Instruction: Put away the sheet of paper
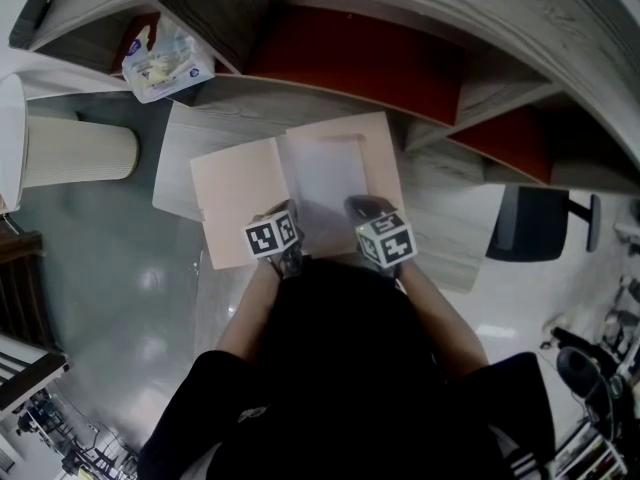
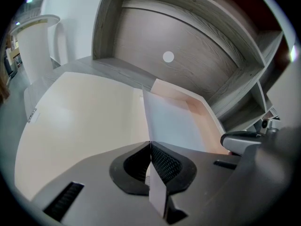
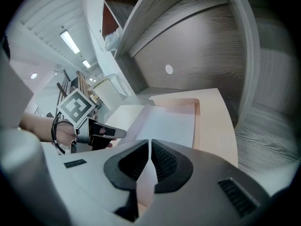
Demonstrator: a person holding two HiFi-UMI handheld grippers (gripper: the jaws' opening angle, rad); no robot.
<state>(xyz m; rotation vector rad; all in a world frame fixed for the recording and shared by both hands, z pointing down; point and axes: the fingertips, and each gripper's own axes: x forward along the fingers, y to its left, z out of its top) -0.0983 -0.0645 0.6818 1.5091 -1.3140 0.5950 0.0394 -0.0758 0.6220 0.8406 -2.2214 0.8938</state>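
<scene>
A white sheet of paper (image 1: 326, 180) lies in the recessed half of an open pale-pink folder case (image 1: 385, 168), whose flat lid (image 1: 235, 208) is spread out to the left. My left gripper (image 1: 282, 214) is shut on the sheet's near left edge, and my right gripper (image 1: 362, 208) is shut on its near right edge. In the left gripper view the sheet (image 2: 171, 124) runs up out of the closed jaws of my left gripper (image 2: 150, 147). The right gripper view shows the sheet (image 3: 169, 124) held the same way by my right gripper (image 3: 149, 147).
The case rests on a grey wood-grain surface (image 1: 440, 183) below shelving with red back panels (image 1: 360, 58). A plastic bag of items (image 1: 165, 63) sits in a shelf bay. A white cylindrical bin (image 1: 75, 153) stands at left, a black chair (image 1: 535, 223) at right.
</scene>
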